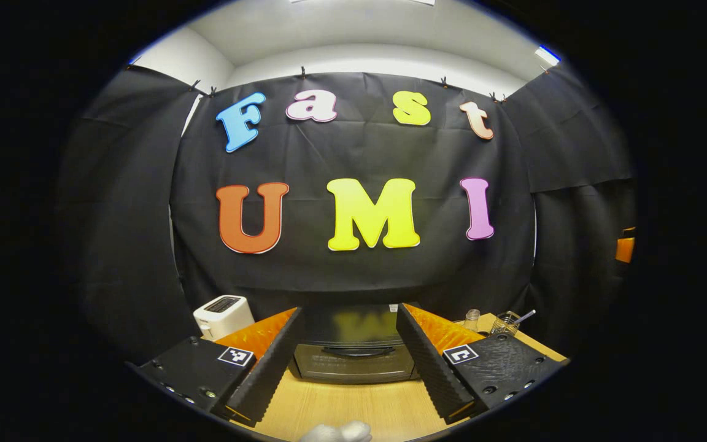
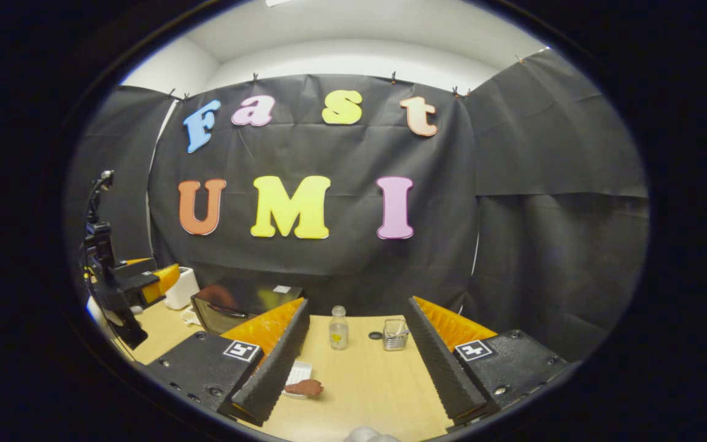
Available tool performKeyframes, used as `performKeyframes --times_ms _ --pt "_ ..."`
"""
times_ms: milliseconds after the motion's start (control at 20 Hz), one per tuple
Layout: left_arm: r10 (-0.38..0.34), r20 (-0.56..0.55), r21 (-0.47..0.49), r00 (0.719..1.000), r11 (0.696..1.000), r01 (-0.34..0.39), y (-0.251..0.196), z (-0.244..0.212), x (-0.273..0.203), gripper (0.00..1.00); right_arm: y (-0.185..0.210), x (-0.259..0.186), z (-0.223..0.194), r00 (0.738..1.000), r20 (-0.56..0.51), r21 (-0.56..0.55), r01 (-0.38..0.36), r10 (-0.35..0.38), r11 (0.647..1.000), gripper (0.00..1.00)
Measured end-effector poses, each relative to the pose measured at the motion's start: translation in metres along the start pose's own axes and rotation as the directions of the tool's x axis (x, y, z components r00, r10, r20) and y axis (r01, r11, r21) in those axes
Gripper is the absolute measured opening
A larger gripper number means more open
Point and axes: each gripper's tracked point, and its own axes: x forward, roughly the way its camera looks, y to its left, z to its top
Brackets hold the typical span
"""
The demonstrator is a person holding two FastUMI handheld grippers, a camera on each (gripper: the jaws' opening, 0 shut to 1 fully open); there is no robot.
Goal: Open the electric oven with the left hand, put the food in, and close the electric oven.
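so left gripper [image 1: 348, 344] has its fingers spread wide, nothing between them, hovering above the table [image 1: 353, 411] and aimed square at the electric oven [image 1: 353, 359]. oven sits against the back wall, door closed, curved handle [image 1: 358, 352] across the top of the door. handle looks rigid and smooth, so best hooked or pinched mid-bar and pulled down; door is probably hinged at the bottom, stiff, some weight. right gripper [image 2: 353, 362] is also spread apart, holding nothing, above the table. food [image 2: 304, 387], a brown lump, lies by a small white tray [image 2: 297, 371] just beside its left finger; looks soft and light, so pinch gently across the middle. toaster [image 1: 223, 314] stands left of the oven; bottle [image 2: 339, 328] and wire basket [image 2: 395, 334] farther back.
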Motion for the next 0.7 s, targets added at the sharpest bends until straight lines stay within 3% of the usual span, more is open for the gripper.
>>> performKeyframes --times_ms 50,100,250,500,700 --pt "-0.002 -0.007 -0.001 1.000 1.000 0.002 0.000 -0.004 0.010 1.00 -0.002 0.000 -0.001 1.000 -0.006 0.001 0.007 -0.007 1.000 0.96" --pt "-0.008 -0.006 0.000 1.000 1.000 0.008 -0.001 -0.009 0.023 0.96 -0.004 -0.001 -0.002 1.000 -0.012 0.003 0.015 -0.015 1.000 1.00" --pt "-0.019 -0.033 -0.006 0.999 1.000 0.019 -0.004 -0.031 0.056 0.96 -0.010 -0.002 -0.003 0.999 -0.028 0.000 0.038 -0.038 0.999 0.96" --pt "-0.046 -0.136 -0.035 0.990 0.998 0.042 -0.013 -0.090 0.103 1.00 -0.019 -0.004 -0.016 0.994 -0.080 0.007 0.080 -0.079 0.997 1.00" --pt "-0.034 -0.208 -0.015 0.978 0.999 0.031 -0.013 -0.133 0.126 0.97 -0.025 -0.006 -0.025 0.987 -0.118 0.007 0.107 -0.106 0.994 0.96"
